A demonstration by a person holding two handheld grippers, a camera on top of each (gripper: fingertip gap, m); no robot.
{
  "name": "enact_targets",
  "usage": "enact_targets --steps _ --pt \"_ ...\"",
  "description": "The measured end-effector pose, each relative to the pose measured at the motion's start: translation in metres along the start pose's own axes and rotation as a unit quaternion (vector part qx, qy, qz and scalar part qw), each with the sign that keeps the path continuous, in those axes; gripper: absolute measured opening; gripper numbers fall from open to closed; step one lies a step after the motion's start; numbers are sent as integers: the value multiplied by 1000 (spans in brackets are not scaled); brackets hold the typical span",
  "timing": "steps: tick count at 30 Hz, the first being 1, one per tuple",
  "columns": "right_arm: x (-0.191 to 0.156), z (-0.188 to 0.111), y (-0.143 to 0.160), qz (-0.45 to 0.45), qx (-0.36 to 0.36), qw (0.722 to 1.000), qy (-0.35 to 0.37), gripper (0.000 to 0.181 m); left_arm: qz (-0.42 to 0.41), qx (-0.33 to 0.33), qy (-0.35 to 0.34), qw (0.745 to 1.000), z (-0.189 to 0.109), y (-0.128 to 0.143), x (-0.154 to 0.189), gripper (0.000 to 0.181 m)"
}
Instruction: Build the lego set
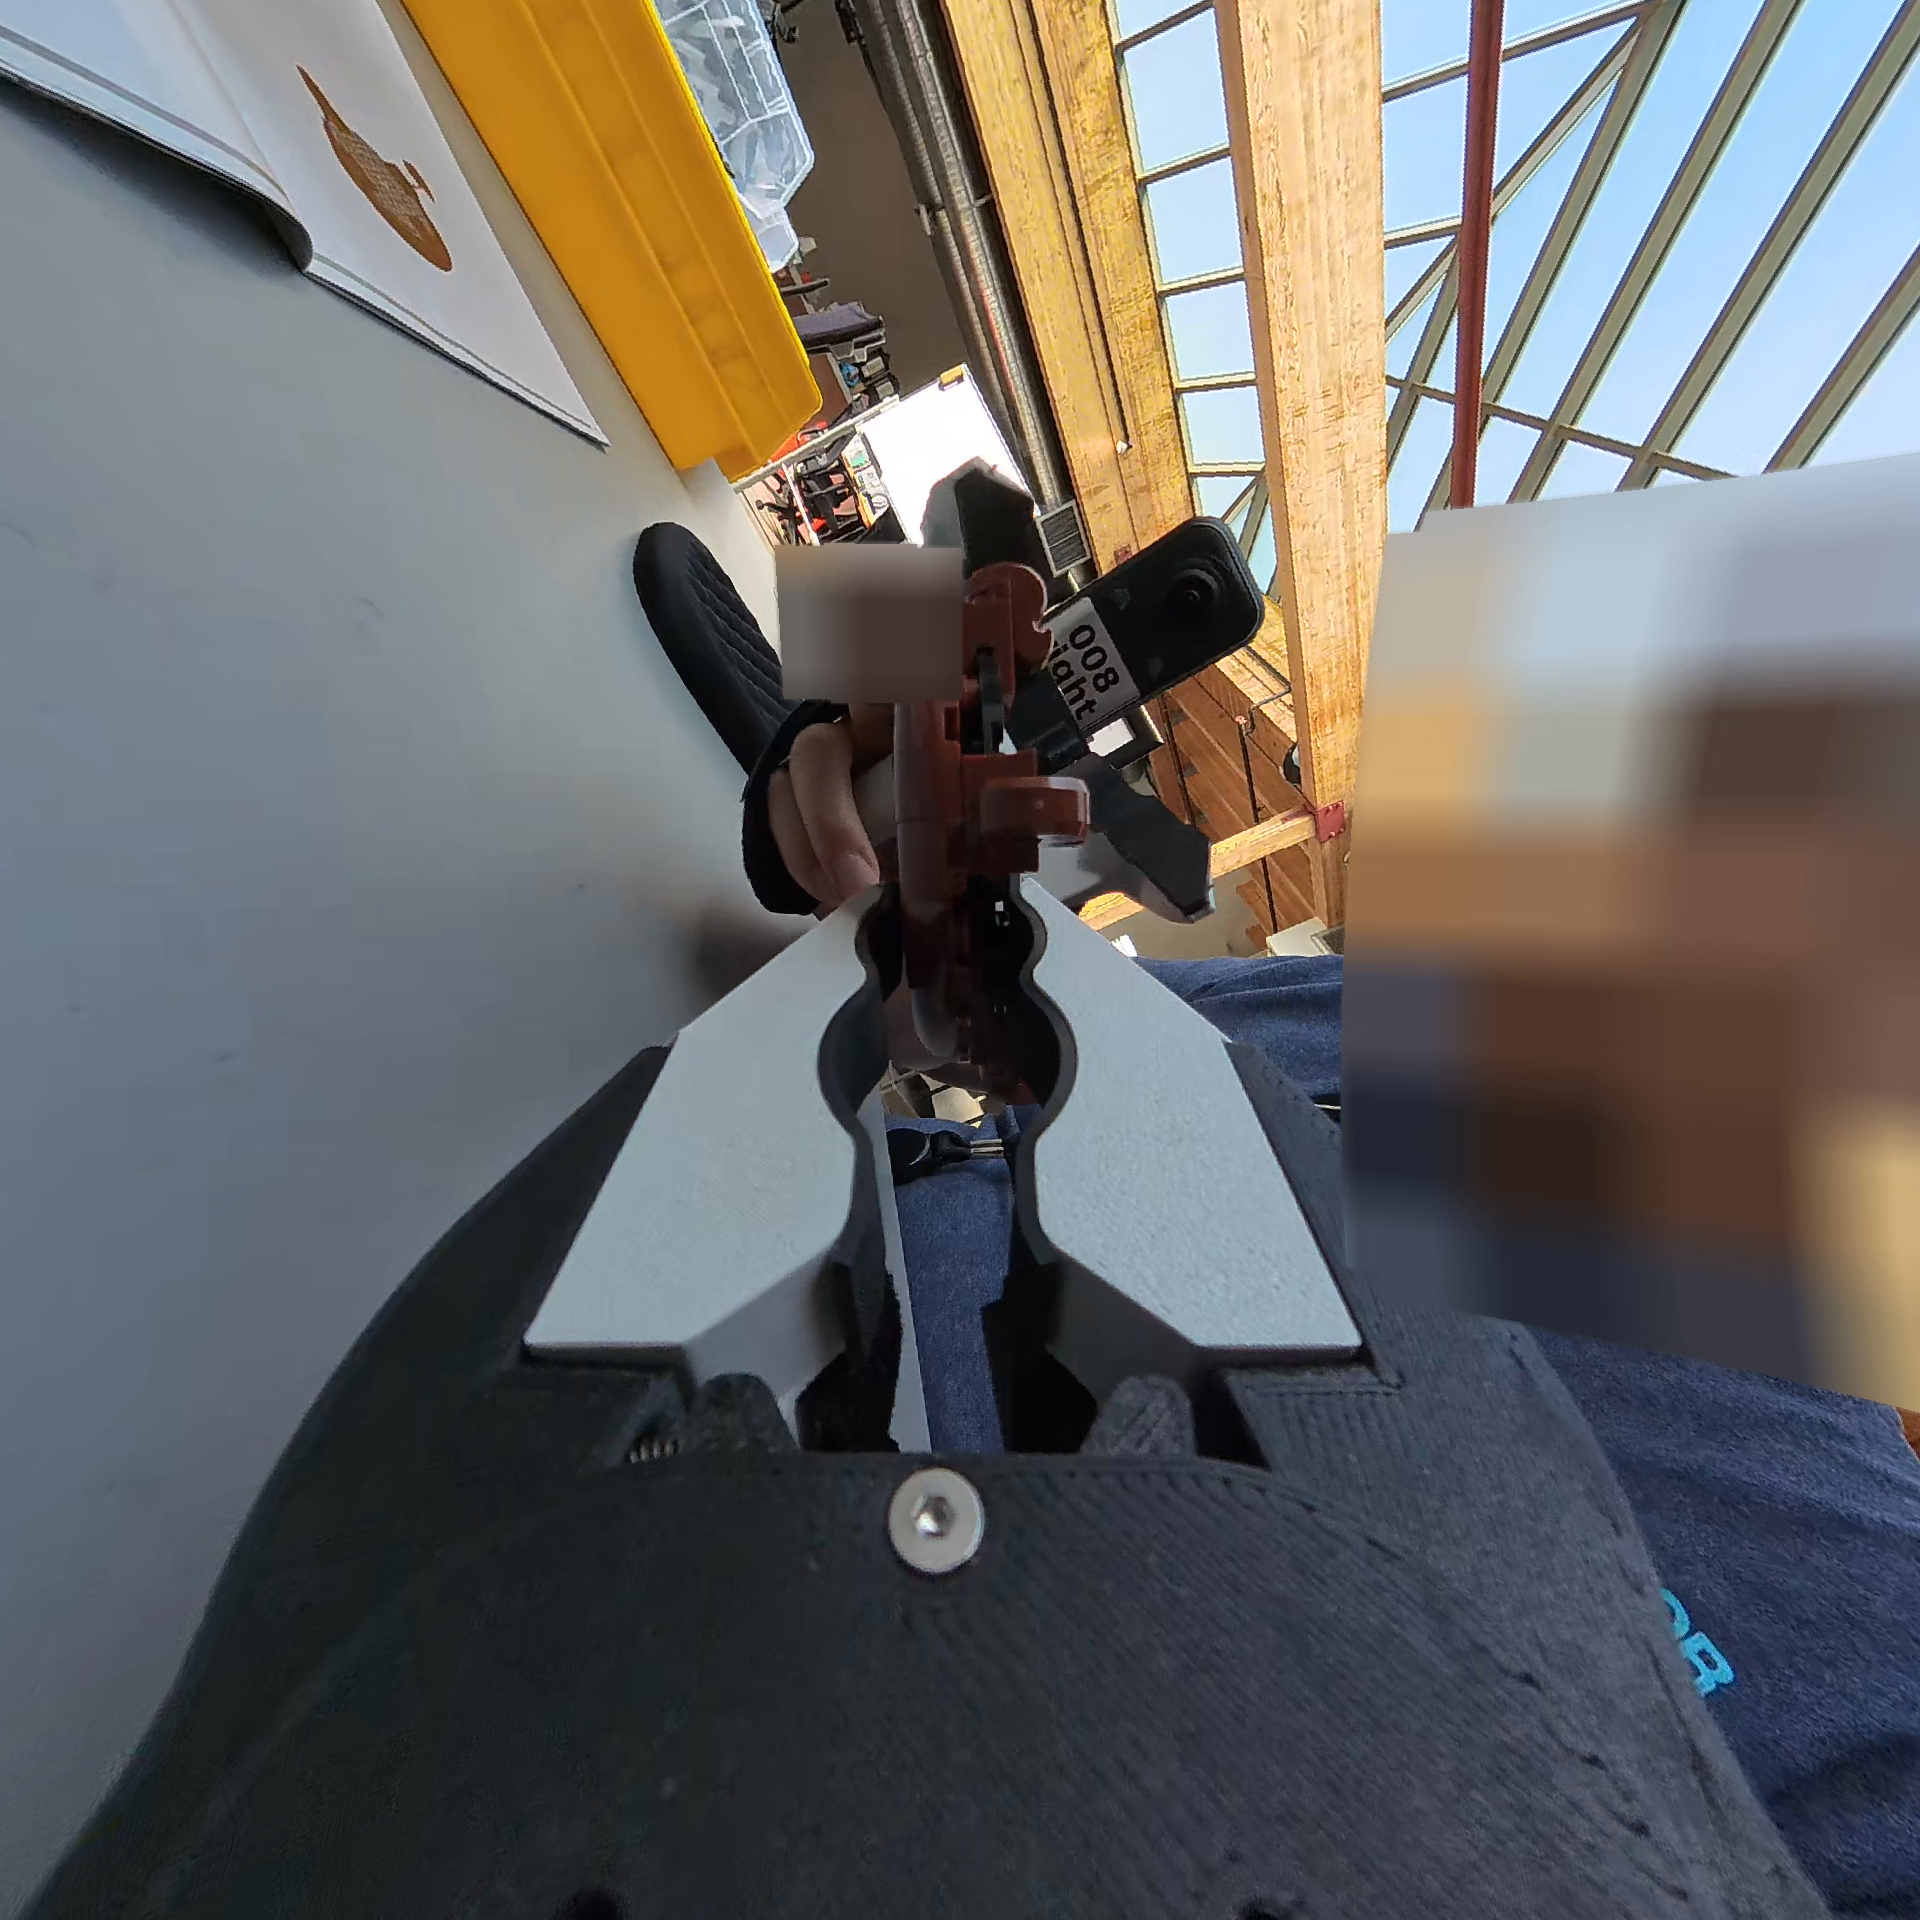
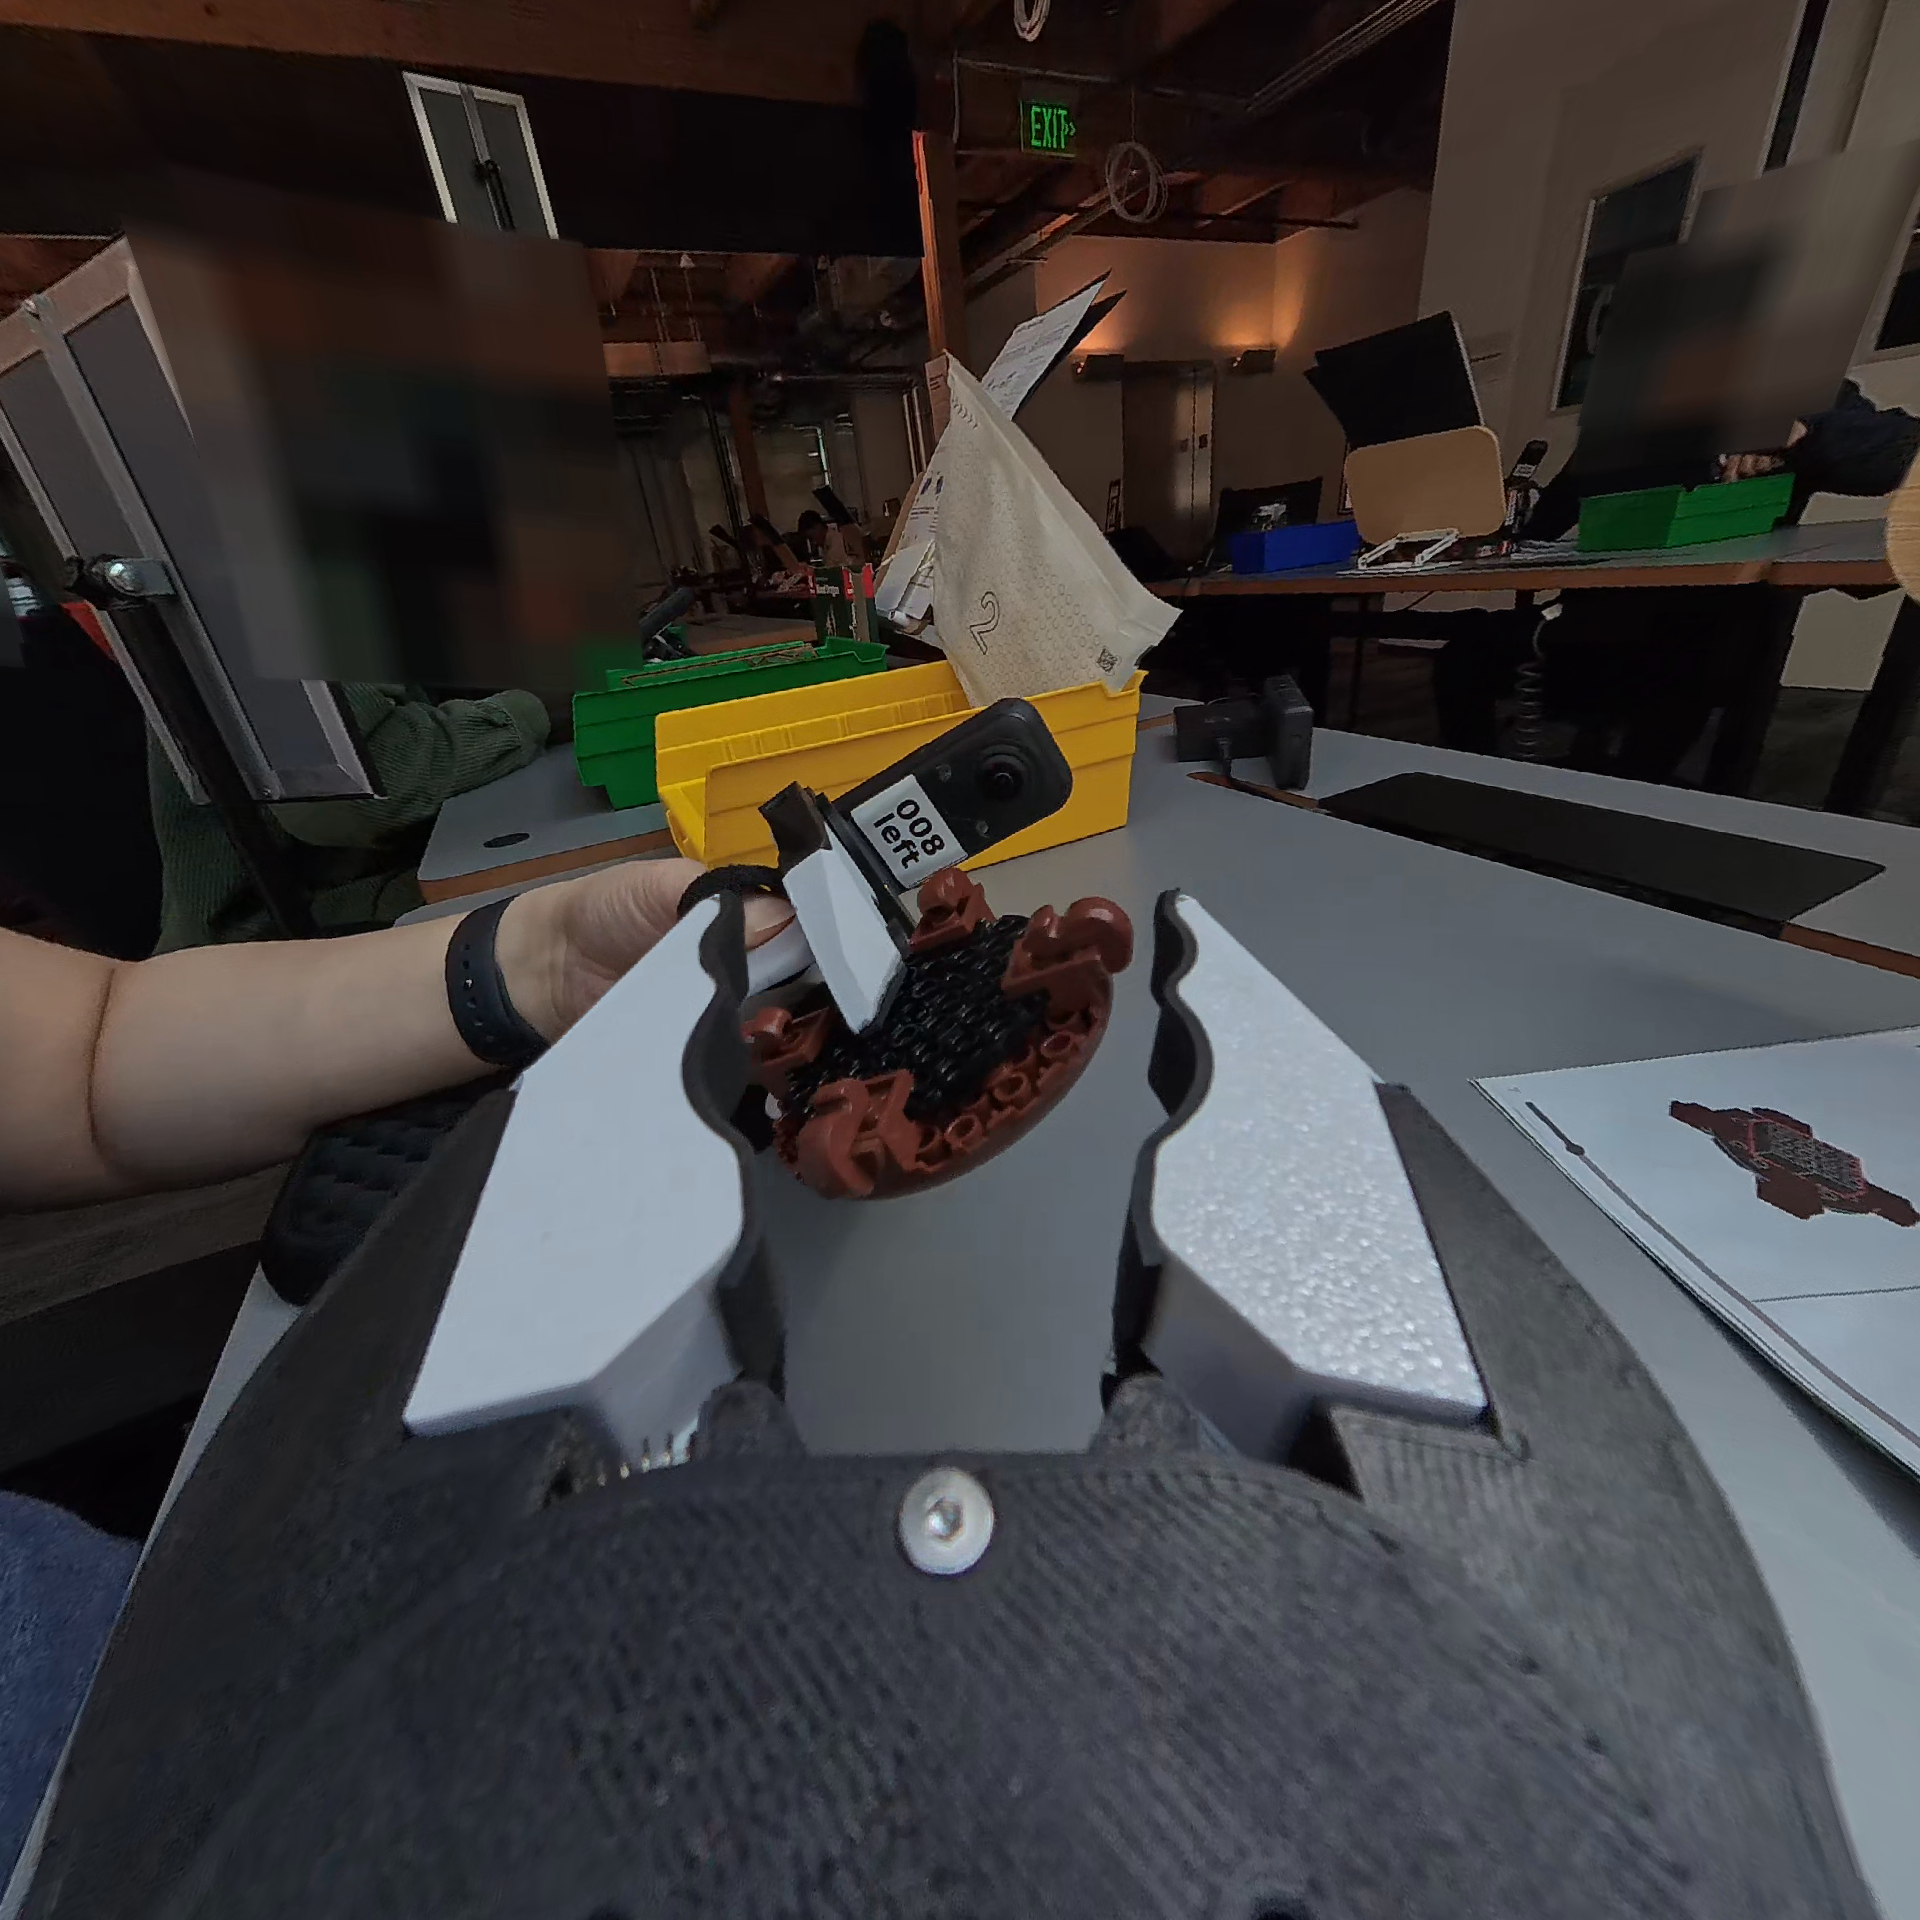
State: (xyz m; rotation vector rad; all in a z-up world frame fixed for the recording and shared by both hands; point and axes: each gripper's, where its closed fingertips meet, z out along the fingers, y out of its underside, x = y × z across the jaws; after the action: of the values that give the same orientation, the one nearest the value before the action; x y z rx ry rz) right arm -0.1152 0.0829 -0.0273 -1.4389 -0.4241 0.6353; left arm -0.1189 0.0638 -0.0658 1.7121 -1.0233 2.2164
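Note:
A reddish-brown and black lego assembly [image 2: 935,1070], round with brown arches around a black studded middle, is held above the grey table [image 2: 1351,987]. My left gripper [image 1: 940,904] is shut on it; in the left wrist view the assembly [image 1: 935,862] shows edge-on between the white fingers. In the right wrist view the left gripper [image 2: 842,956] clamps the assembly from the far side. My right gripper [image 2: 945,925] is open, its two fingers on either side of the assembly, the left one close against it. The right gripper [image 1: 997,821] also shows beyond the assembly in the left wrist view.
An open instruction booklet [image 2: 1714,1195] lies at the right; it also shows in the left wrist view [image 1: 395,208]. A yellow bin [image 2: 894,748] with a paper bag [image 2: 1018,582] and a green bin [image 2: 644,727] stand behind. A person's forearm [image 2: 260,1039] reaches in from the left.

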Motion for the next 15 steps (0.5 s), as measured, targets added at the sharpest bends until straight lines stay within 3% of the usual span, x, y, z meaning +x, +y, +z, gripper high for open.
enact_targets --steps 10,15 --pt "1 2 7 -3 -22 1000 5 75 0 -1 -13 1000 0 1 -4 17" --pt "11 -10 -19 -82 31 994 65 104 -28 78 1 997 -10 -21 -3 17"
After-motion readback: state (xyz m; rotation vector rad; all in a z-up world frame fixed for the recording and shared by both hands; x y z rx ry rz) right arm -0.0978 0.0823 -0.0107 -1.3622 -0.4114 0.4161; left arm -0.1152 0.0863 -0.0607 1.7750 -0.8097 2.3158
